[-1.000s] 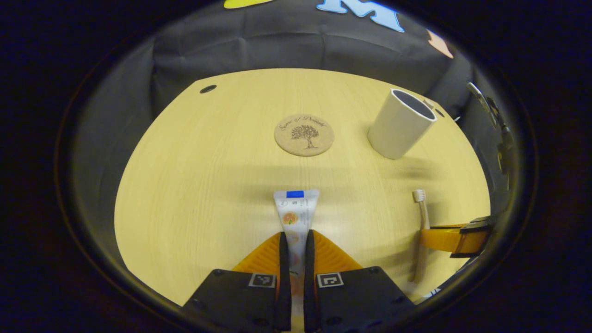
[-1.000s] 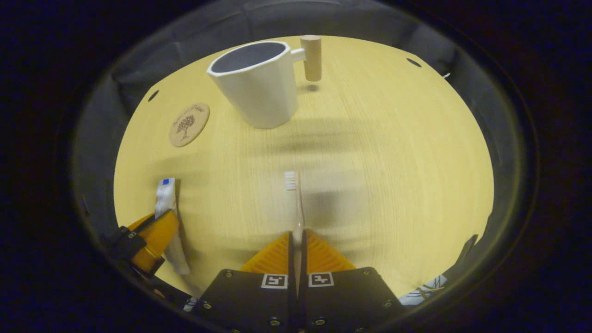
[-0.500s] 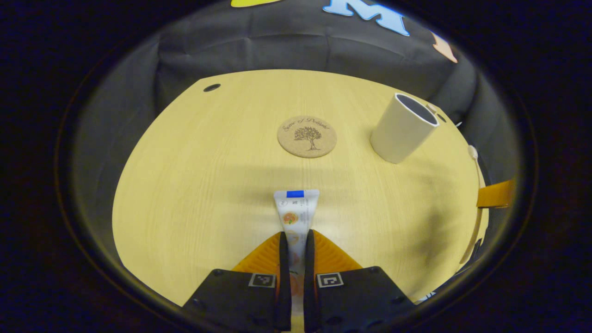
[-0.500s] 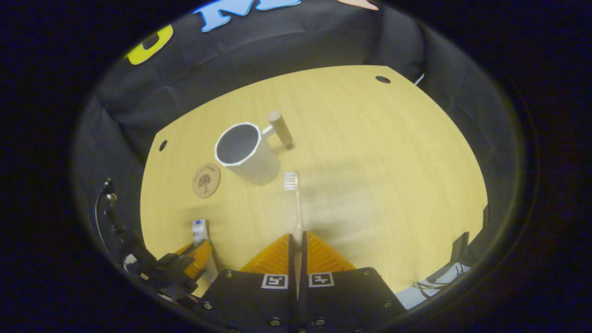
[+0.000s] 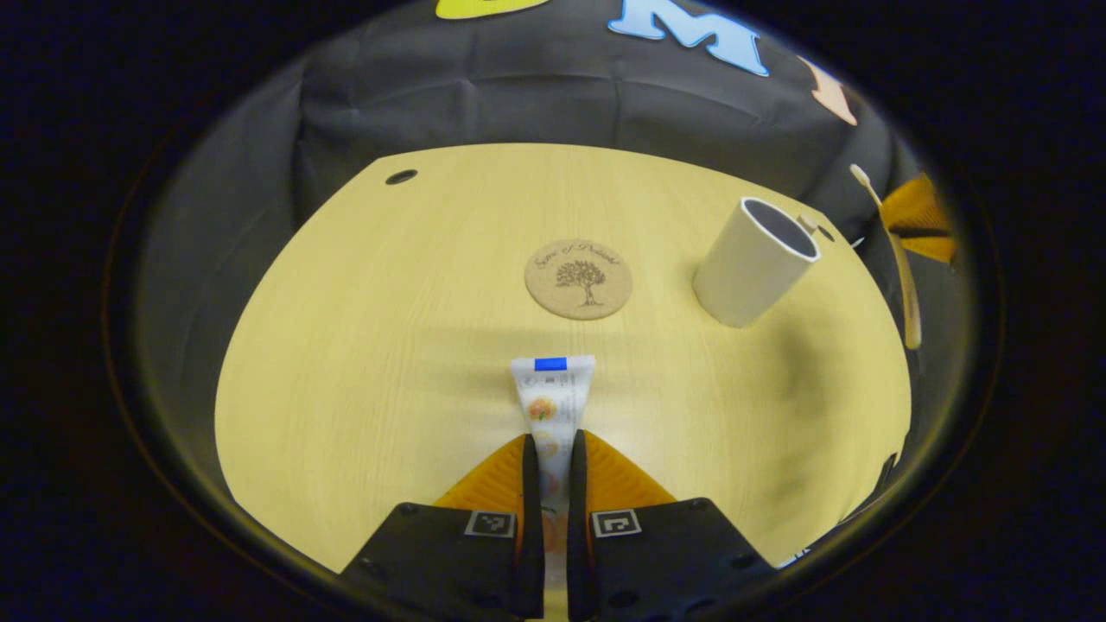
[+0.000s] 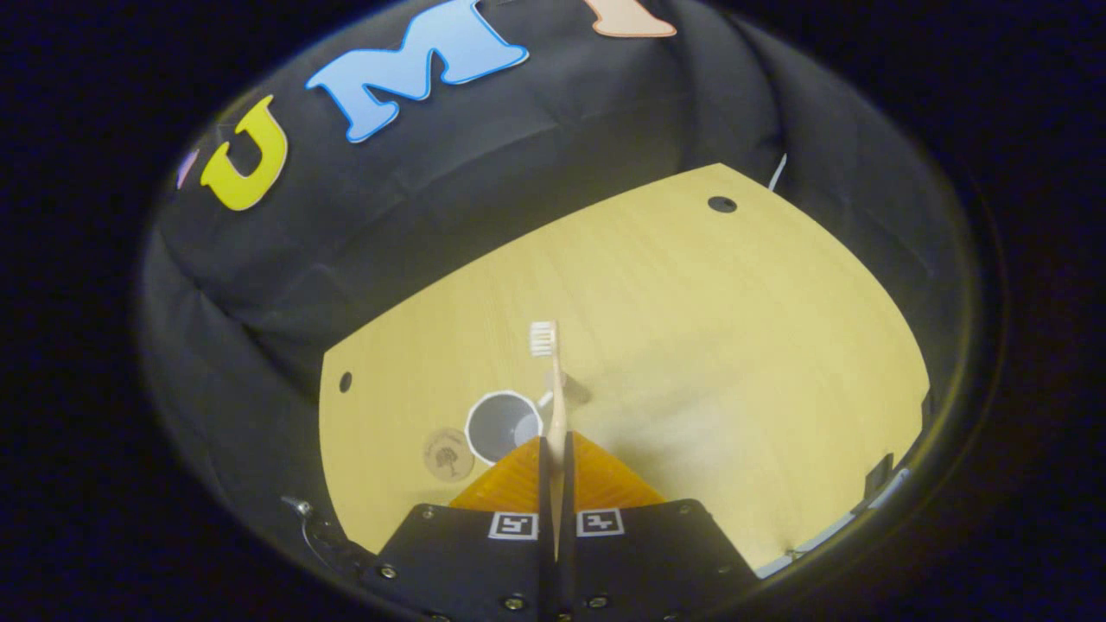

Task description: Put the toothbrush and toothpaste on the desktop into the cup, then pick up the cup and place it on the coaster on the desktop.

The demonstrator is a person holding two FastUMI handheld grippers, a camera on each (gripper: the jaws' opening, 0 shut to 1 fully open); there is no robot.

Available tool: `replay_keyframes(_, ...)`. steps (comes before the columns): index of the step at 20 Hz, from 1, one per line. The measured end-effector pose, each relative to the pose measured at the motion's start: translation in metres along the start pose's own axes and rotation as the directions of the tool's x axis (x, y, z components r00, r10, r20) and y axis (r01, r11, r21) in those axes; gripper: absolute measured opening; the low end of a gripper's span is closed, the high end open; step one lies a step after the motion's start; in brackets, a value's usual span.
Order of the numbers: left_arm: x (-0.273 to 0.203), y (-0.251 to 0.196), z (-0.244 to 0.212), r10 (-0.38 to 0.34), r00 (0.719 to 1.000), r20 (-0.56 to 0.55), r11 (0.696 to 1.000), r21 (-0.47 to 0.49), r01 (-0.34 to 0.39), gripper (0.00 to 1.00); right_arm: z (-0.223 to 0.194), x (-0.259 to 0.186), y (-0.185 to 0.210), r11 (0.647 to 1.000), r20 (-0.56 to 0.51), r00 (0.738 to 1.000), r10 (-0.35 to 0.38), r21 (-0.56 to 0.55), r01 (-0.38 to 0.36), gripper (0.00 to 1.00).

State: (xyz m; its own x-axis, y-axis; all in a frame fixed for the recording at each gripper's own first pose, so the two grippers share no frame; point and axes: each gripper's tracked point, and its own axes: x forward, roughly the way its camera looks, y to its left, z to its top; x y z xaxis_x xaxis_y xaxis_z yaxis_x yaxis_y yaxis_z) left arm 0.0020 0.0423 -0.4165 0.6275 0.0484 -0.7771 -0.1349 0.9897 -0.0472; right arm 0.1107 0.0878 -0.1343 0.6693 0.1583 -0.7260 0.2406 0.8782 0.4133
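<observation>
Since both tools are loaded at once, the lines run from the nearest thing outward.

Left hand-held gripper (image 5: 553, 449): clenched on the toothpaste (image 5: 551, 399), both fingers pressing its lower body, low over the worktop (image 5: 363, 363); the tube's flat crimped end points forward toward the coaster, which I judge keeps it ready for a short carry to the cup.

Right hand-held gripper (image 6: 554, 449): grasping the toothbrush (image 6: 553, 380) by the handle, bristle head out in front, held high above the worktop and looking down past the cup's mouth; I judge the height is there so the brush can be lowered in from above.

Toothbrush from the left gripper view: it hangs in the air (image 5: 899, 259) to the right of the cup, clear of the worktop; which end is lower is hard to tell at that warped edge.

Coaster (image 5: 578, 278): bare, lying flat mid-worktop, just left of the cup, waiting for the last step.

Cup (image 5: 753, 273): upright and apparently empty, its side handle (image 6: 577, 390) turned away from the coaster.

Count: two hand-held grippers, one toothpaste, one toothbrush, one cup, one coaster.
</observation>
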Motion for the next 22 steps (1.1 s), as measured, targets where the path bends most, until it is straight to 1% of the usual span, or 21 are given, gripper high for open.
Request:
replay_keyframes(5, -0.027, -0.003, 0.013, -0.023, 1.0, 0.02, 1.0, 0.015, 0.023, 0.18, 0.041, 0.017, 0.023, 0.999, 0.108, 0.994, 0.021, 0.027, -0.024, 0.02)
replay_keyframes(6, -0.034, -0.001, 0.015, -0.019, 0.999, 0.026, 1.0, 0.015, 0.019, 0.18, 0.045, 0.024, 0.029, 0.999, 0.118, 0.993, 0.03, 0.035, -0.034, 0.05)
replay_keyframes(8, -0.05, 0.006, 0.016, -0.003, 0.999, 0.033, 1.0, 0.012, 0.003, 0.18, 0.049, 0.039, 0.039, 0.998, 0.125, 0.991, 0.038, 0.047, -0.044, 0.05)
replay_keyframes(9, -0.06, 0.013, 0.019, 0.008, 0.999, 0.034, 1.0, 0.009, -0.008, 0.18, 0.049, 0.048, 0.04, 0.998, 0.125, 0.992, 0.029, 0.045, -0.035, 0.02)
replay_keyframes(10, -0.067, 0.022, 0.021, 0.022, 0.999, 0.035, 1.0, 0.005, -0.022, 0.18, 0.049, 0.058, 0.043, 0.999, 0.123, 0.992, 0.021, 0.04, -0.026, 0.01)
replay_keyframes(11, -0.088, 0.026, 0.018, 0.036, 0.999, 0.038, 0.999, 0.002, -0.037, 0.18, 0.047, 0.064, 0.044, 0.999, 0.124, 0.992, 0.018, 0.034, -0.022, 0.01)
replay_keyframes(14, -0.119, 0.048, 0.011, 0.081, 0.996, 0.044, 0.997, -0.01, -0.081, 0.18, 0.045, 0.073, 0.051, 1.0, 0.164, 0.986, 0.022, -0.009, -0.021, 0.02)
replay_keyframes(17, -0.131, 0.055, 0.003, 0.098, 0.995, 0.022, 0.994, -0.04, -0.097, 0.18, 0.041, 0.074, 0.058, 0.996, 0.226, 0.973, 0.049, -0.078, -0.032, 0.02)
replay_keyframes(20, -0.144, 0.059, 0.005, 0.107, 0.994, 0.014, 0.993, -0.06, -0.106, 0.18, 0.021, 0.08, 0.055, 0.991, 0.237, 0.969, 0.073, -0.124, -0.044, 0.01)
replay_keyframes(22, -0.149, 0.063, 0.01, 0.111, 0.994, 0.016, 0.992, -0.057, -0.11, 0.18, 0.016, 0.079, 0.053, 0.987, 0.262, 0.961, 0.083, -0.156, -0.043, 0.01)
